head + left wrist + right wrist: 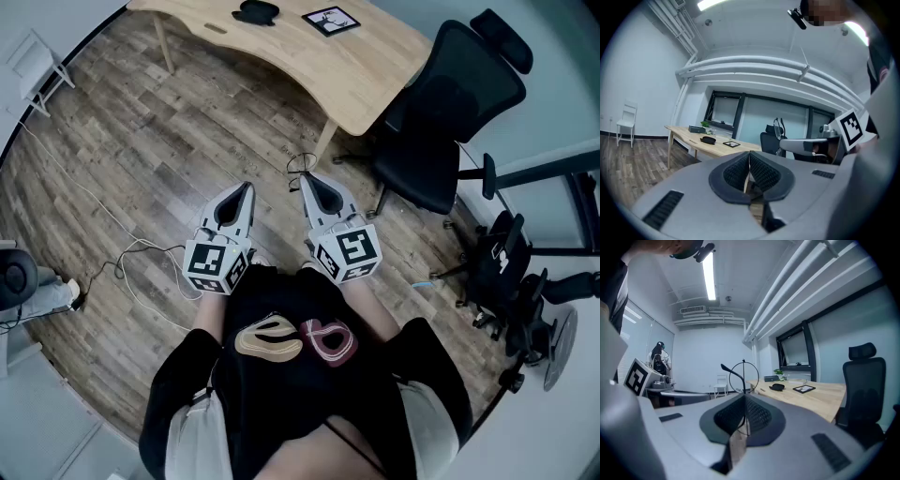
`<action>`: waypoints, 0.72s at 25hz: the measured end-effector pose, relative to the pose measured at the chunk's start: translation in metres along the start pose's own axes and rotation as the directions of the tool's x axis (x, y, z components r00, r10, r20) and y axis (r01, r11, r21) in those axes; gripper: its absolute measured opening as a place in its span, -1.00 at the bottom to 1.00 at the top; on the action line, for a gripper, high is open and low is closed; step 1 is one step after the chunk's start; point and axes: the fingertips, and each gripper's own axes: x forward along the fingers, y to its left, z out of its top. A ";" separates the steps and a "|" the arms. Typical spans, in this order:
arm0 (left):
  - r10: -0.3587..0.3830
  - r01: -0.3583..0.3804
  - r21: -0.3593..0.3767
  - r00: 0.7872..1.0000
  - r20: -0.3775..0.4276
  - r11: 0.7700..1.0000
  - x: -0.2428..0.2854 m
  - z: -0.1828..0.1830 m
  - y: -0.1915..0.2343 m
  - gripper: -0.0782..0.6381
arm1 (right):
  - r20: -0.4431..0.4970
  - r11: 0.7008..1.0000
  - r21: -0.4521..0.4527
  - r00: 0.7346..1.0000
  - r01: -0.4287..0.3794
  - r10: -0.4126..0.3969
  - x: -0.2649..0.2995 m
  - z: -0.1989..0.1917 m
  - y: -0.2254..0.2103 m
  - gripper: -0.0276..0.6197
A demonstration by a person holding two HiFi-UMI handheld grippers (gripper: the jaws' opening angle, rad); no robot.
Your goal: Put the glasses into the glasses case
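Note:
Thin round wire-framed glasses point(299, 168) stick out past the tip of my right gripper point(306, 181), which is shut on them. In the right gripper view one lens ring point(744, 375) and a temple arm rise from between the closed pads. The left gripper view shows the glasses point(779, 127) at the end of the right gripper. My left gripper point(246, 188) is held beside the right one, shut with nothing in it point(749, 161). A dark glasses case point(255, 11) lies on the far wooden desk point(361, 80), well ahead of both grippers, also visible as a small dark case point(777, 386).
A framed black-and-white card point(330, 20) lies on the desk next to the case. A black office chair point(450, 122) stands right of the desk. Cables point(131, 262) trail over the wood floor at left. A white chair point(37, 66) stands far left, black equipment point(520, 281) at right.

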 end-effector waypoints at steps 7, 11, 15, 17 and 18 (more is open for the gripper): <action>-0.001 0.001 0.004 1.000 0.004 1.000 -0.001 0.004 0.008 -0.73 | 0.003 1.000 0.016 1.000 0.010 -0.010 0.005 0.000 0.003 -0.88; -0.005 0.005 -0.001 1.000 0.000 1.000 -0.004 0.003 0.011 -0.73 | 0.006 0.998 0.059 1.000 0.020 -0.020 0.006 -0.002 0.003 -0.88; -0.001 0.001 -0.007 1.000 -0.012 1.000 -0.006 -0.004 0.011 -0.73 | 0.005 0.996 0.084 0.999 0.035 -0.036 0.001 -0.008 0.000 -0.88; 0.004 -0.005 -0.014 1.000 -0.015 1.000 -0.008 -0.007 0.012 -0.73 | 0.003 0.995 0.094 0.999 0.040 -0.041 0.000 -0.011 -0.001 -0.88; 0.006 -0.006 -0.017 1.000 -0.016 1.000 -0.008 -0.008 0.013 -0.73 | 0.002 0.994 0.097 0.999 0.043 -0.043 0.000 -0.012 -0.002 -0.88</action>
